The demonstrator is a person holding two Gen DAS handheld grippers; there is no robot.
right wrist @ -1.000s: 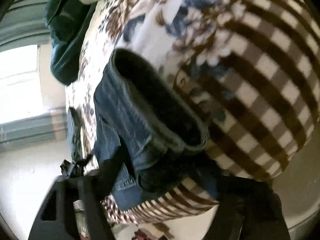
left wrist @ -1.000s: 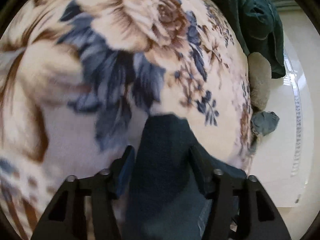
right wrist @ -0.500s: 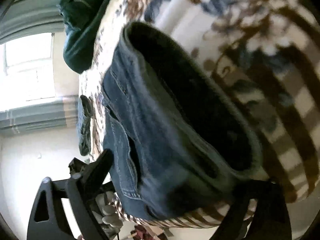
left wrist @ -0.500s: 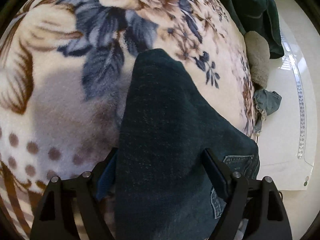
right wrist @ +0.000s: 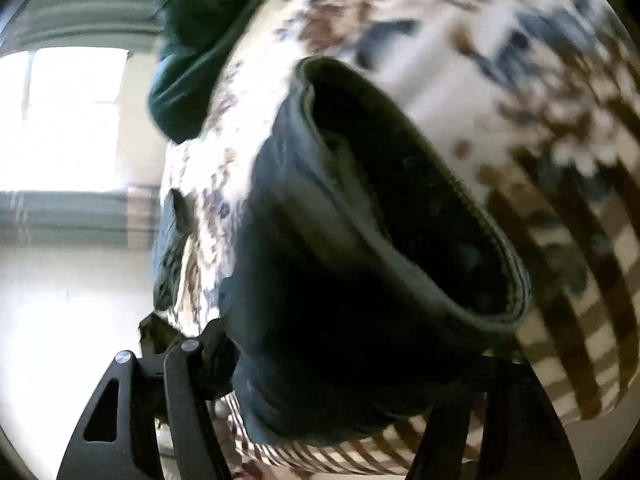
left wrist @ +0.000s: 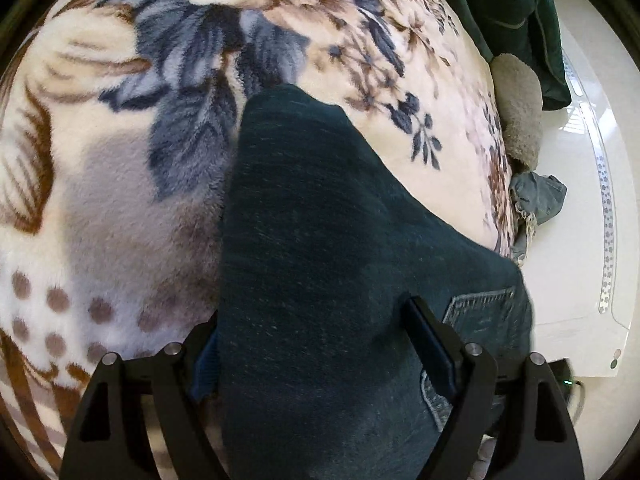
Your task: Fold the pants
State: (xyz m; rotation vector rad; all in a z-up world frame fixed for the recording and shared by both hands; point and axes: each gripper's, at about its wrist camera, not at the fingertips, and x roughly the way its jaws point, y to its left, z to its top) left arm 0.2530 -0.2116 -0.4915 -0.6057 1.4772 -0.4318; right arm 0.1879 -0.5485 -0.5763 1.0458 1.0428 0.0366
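Pants [left wrist: 320, 280], dark denim, lifted over floral blanket [left wrist: 120, 200] on bed. Left claw [left wrist: 320, 360] clamps a leg fold; right claw [right wrist: 340, 360] grips cloth near the open hem. Judged heavy, limp, grippy: hold seams and hems.

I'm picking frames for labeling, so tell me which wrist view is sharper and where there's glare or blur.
Left wrist view: sharp, blanket pile and jeans weave crisp; floor at right overexposed. Right wrist view: motion-blurred throughout, window blown out, jeans backlit and nearly black.
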